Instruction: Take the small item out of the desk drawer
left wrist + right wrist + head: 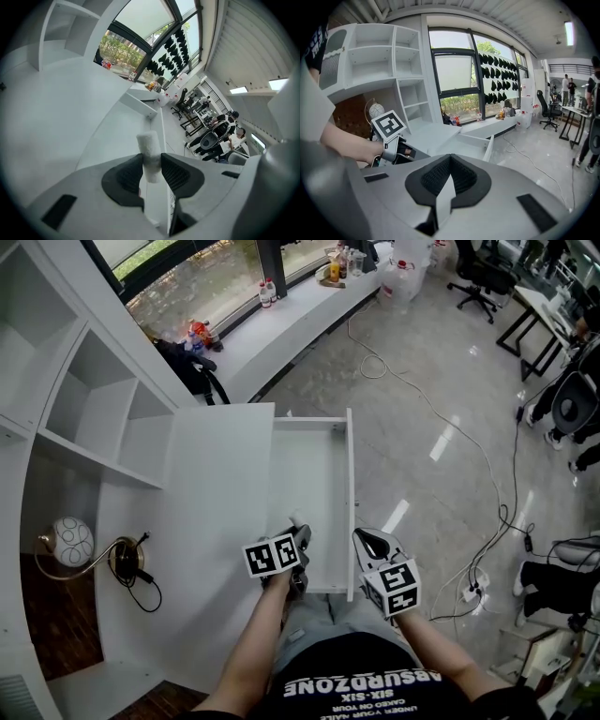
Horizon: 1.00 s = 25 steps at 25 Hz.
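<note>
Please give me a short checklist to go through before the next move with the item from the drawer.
1. Are the left tongs closed on the white roll: ok.
2. Is the grip at the roll's middle: not ok, the pads hold its lower part.
3. Is the roll above the rim of the drawer: cannot tell.
4. Is the drawer open: ok.
5. Are the right tongs shut and empty: ok.
</note>
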Each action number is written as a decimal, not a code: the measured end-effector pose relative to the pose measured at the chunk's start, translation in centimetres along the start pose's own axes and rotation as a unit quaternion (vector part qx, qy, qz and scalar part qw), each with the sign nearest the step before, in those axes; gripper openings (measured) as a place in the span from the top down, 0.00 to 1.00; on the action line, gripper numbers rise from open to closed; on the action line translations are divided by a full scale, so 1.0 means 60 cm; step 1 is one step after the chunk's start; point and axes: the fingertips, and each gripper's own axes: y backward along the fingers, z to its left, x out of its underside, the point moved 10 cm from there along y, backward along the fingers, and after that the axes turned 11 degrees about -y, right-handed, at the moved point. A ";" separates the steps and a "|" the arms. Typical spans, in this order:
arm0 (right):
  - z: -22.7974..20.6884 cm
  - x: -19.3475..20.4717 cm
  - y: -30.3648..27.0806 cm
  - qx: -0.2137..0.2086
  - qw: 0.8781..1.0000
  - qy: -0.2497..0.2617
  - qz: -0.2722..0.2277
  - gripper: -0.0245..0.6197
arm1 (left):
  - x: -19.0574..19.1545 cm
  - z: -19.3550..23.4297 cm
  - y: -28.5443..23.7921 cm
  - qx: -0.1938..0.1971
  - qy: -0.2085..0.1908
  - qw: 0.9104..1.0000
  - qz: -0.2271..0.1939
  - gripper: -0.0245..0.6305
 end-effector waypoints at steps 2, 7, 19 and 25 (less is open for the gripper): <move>0.002 0.000 0.002 -0.001 1.000 0.001 -0.002 0.96 | 0.002 -0.005 0.009 -0.002 -0.015 1.000 -0.002 0.77; 0.005 0.002 0.010 -0.001 1.000 0.001 -0.005 0.96 | 0.003 -0.021 0.026 -0.008 -0.040 0.999 -0.010 0.77; 0.014 -0.002 0.029 -0.006 1.000 0.004 -0.022 0.96 | -0.009 -0.082 0.058 -0.012 -0.128 0.991 -0.037 0.77; 0.021 -0.003 0.041 -0.008 1.000 0.006 -0.027 0.96 | -0.006 -0.105 0.074 -0.019 -0.171 0.984 -0.045 0.77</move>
